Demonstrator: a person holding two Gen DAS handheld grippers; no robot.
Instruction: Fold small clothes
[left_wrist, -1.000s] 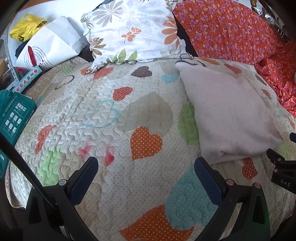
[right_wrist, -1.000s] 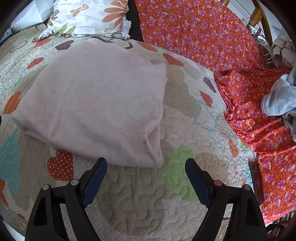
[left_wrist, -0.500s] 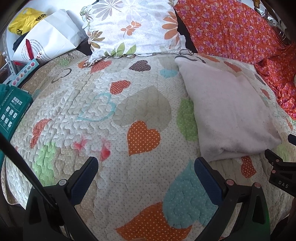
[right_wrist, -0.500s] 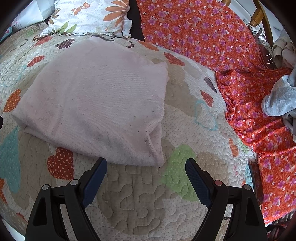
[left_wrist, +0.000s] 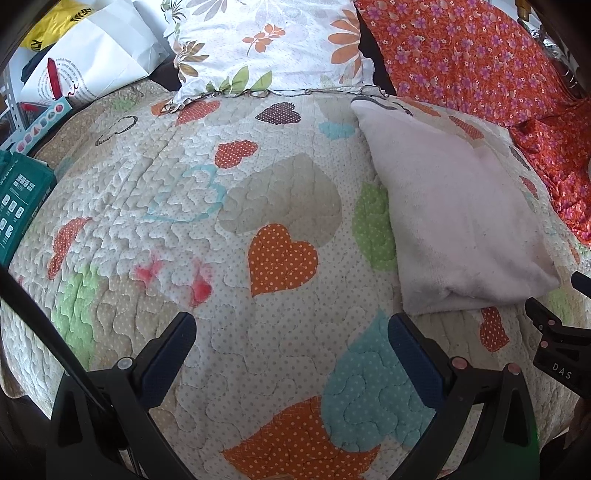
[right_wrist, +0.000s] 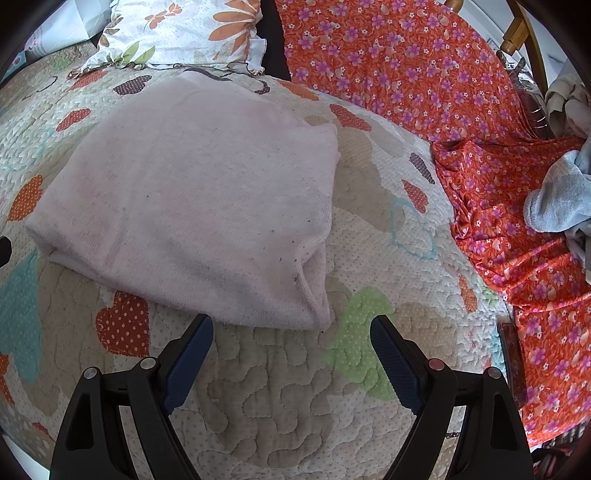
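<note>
The pink cloth (right_wrist: 192, 199) is lying folded on the quilt (left_wrist: 184, 221), and both tongs are hanging just over the bed with nothing in them. The right tongs (right_wrist: 291, 354) are standing wide open, the two blue pads (right_wrist: 190, 360) apart, and the near edge of the cloth is lying directly ahead of them, very close to the tips of the left pad. The left tongs (left_wrist: 291, 354) are also open and empty, but they are looking at bare quilt; from there the cloth (left_wrist: 461, 214) is sitting off to the right and further forward. So the right hand is clearly the nearer one. The long axis of the cloth is running away from the tongs, from the near edge towards the flowered pillow (left_wrist: 266, 40) at the back, with a small slant to one side. On its right side I am seeing a hem (right_wrist: 314, 273) and layers one upon another, so the fold is looking nearly finished to me. I think the next move is belonging to the right tongs, which are needing only to go a little forward and left to take the near edge. An orange sheet (right_wrist: 424, 74) and a grey cloth (right_wrist: 557, 199) are lying well apart on the right.
</note>
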